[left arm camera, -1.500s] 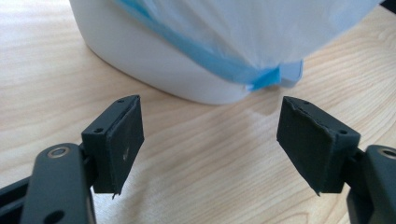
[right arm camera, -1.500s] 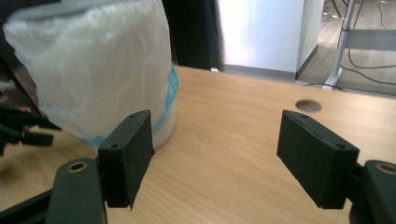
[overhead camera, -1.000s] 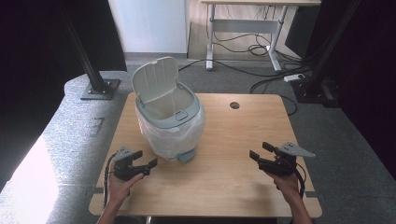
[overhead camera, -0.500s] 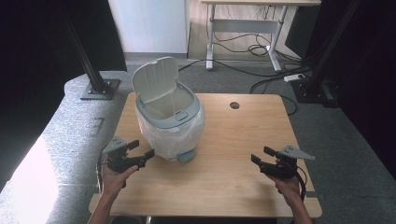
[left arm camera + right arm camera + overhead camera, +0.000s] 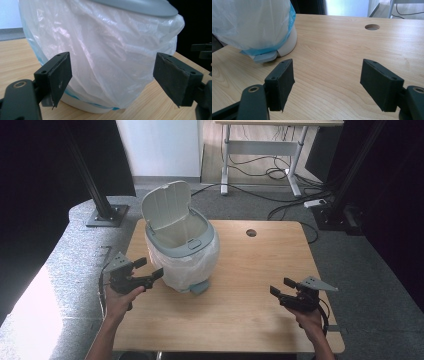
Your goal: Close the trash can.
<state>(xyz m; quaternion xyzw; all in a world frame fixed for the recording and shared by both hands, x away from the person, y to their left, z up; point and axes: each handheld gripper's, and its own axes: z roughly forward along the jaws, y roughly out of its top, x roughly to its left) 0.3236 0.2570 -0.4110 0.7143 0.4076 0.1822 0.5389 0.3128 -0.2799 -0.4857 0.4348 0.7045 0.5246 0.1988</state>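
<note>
A small white trash bin stands on the wooden table, its lid tipped up and open. A clear plastic bag lines it and folds down over the outside under a grey rim. My left gripper hovers open just left of the bin, its jaws wide apart and facing the bag. My right gripper is open over the table's right front part, well away from the bin. In the right gripper view the bin's grey foot pedal shows at the base.
A round cable hole sits in the table's far right part. Beyond the table are a black stand base, cables on the floor and a white desk frame. Bare wood lies between the grippers.
My left gripper has lifted off the table and moved left and up beside the bin's bag. The right gripper has stayed almost in place.
</note>
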